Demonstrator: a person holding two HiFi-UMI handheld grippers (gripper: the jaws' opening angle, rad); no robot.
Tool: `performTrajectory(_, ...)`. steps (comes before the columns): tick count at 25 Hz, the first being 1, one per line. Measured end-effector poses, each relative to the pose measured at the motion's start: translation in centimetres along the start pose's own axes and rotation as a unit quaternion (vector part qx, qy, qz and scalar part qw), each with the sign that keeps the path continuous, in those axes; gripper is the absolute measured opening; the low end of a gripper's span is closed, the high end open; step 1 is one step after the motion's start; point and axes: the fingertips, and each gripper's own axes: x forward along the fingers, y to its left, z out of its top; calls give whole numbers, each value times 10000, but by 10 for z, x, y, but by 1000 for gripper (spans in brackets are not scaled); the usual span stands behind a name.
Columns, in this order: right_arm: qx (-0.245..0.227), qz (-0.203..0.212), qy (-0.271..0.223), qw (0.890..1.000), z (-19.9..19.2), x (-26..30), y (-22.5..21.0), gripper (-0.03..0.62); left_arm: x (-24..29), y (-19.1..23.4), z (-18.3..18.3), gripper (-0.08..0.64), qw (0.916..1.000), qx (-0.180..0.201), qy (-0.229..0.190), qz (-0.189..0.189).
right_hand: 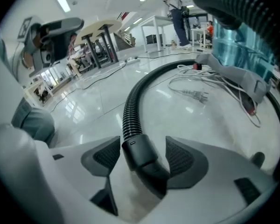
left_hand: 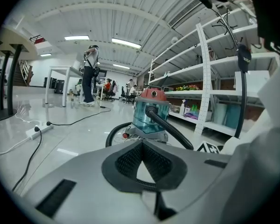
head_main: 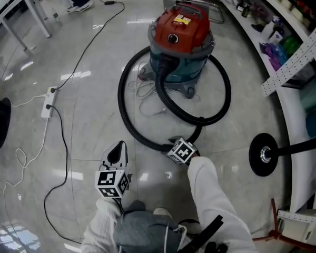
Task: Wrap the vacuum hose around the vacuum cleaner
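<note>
head view: glossy pale floor (head_main: 100,46), vacuum cleaner (head_main: 179,33), power strip (head_main: 48,103), shelving (head_main: 297,51) at right.

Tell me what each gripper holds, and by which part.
Nothing is gripped. The end cuff of the vacuum hose lies between the right gripper's open fingers, which do not press it. The left gripper is shut on nothing.

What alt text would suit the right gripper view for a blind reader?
The black vacuum hose ends in a smooth cuff lying between the open jaws of the right gripper. Beyond, it curves across glossy floor toward the vacuum cleaner.
</note>
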Motion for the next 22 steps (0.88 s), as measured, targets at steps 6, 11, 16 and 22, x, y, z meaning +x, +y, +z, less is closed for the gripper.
performTrajectory(6, 1225, -520, -1292, 9826, 61, -101, 5, 287, -21, -5, 49, 2, 9994, -266, 142, 146)
performTrajectory(11, 2604, -1036, -2288, 9323, 147, -255, 45, 285, -79, -41, 177, 2, 9997, -164, 197, -60)
performTrajectory(16, 3577, -1412, -3024, 8722, 229, -412, 89, 284, -139, -71, 325, 2, 9998, -48, -25, -209)
performTrajectory(22, 3234, -2204, -2956, 8715, 305, -573, 134, 282, -198, -113, 478, 2, 9988, -256, -160, -383)
